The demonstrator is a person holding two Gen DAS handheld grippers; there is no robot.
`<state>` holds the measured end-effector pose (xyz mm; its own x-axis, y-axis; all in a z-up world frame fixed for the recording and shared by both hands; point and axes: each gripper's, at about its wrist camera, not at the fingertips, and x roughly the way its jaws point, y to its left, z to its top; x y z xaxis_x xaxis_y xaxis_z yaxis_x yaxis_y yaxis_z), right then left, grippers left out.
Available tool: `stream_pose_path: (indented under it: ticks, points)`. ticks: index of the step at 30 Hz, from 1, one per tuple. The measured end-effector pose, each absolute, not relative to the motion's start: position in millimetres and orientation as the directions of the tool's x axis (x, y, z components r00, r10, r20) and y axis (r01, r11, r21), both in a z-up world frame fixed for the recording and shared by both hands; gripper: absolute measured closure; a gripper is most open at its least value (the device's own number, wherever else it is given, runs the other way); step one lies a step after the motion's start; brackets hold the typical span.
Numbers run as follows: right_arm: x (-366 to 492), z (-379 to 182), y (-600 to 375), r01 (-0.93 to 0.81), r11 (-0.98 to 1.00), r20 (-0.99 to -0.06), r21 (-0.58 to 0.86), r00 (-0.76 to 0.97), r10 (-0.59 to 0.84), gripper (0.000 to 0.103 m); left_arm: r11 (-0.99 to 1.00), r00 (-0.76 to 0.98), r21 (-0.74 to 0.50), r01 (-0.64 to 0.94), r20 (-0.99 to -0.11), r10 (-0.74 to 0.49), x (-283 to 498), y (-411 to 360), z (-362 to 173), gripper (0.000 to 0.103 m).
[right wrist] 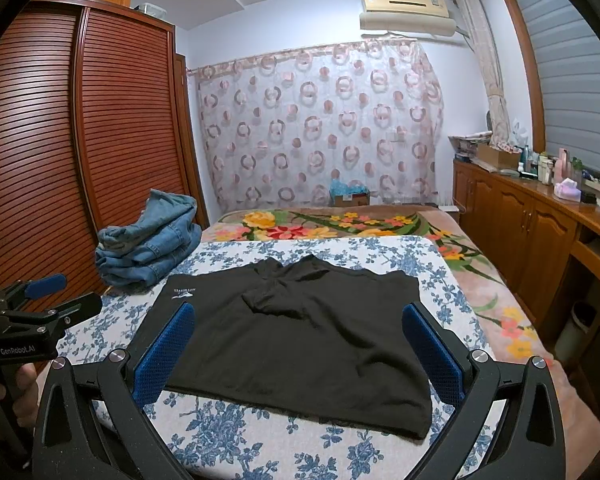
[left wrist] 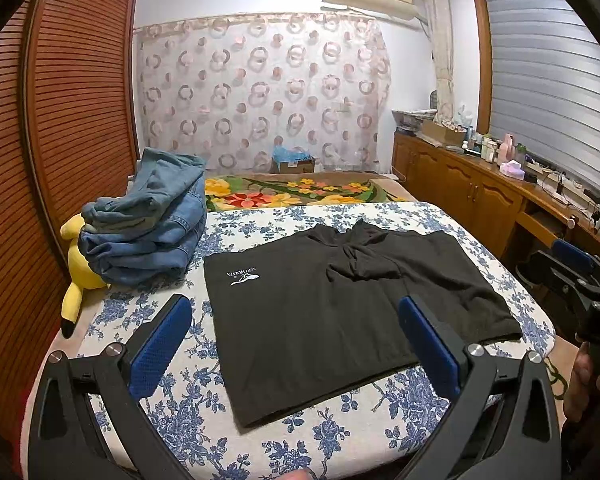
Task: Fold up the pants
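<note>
Left wrist view, from left edge to right: a yellow plush toy [left wrist: 78, 276] lies at the left edge of the bed [left wrist: 228, 432], half under a stack of folded blue jeans [left wrist: 148, 228] that sits on the far left corner of the blue-flowered sheet. Just right of the stack lie the black pants [left wrist: 332, 316], spread flat across the middle of the sheet with a white logo near their left end and a bunched crease toward the far edge (the fabric is not smooth there). The left gripper [left wrist: 296, 344] hovers above the near edge with its blue-padded fingers spread wide, touching nothing. The right gripper [left wrist: 572, 276] hangs off the bed's right edge, apart from the cloth.

From the right wrist view, the right gripper [right wrist: 300, 344] also stands wide apart over the pants [right wrist: 300, 340], empty, and the left gripper [right wrist: 56, 292] shows at the left, open too. Beyond the sheet lies a floral blanket [right wrist: 320, 224]; a wooden cabinet [right wrist: 532, 232] crowded with bottles runs along the right wall.
</note>
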<state>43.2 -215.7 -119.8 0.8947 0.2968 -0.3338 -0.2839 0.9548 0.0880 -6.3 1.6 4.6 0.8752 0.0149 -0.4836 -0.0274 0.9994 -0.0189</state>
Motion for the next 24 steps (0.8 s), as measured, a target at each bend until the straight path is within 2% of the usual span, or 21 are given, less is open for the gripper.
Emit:
stream_pose_path:
  ticks: [24]
  points:
    - [43.6, -118.5, -215.4, -0.283, 0.954, -0.334, 0.095, 0.894, 0.299, 0.0, 1.0, 0.878, -0.011, -0.02, -0.479, 0.013, -9.9, -4.5, 14.0, 0.0]
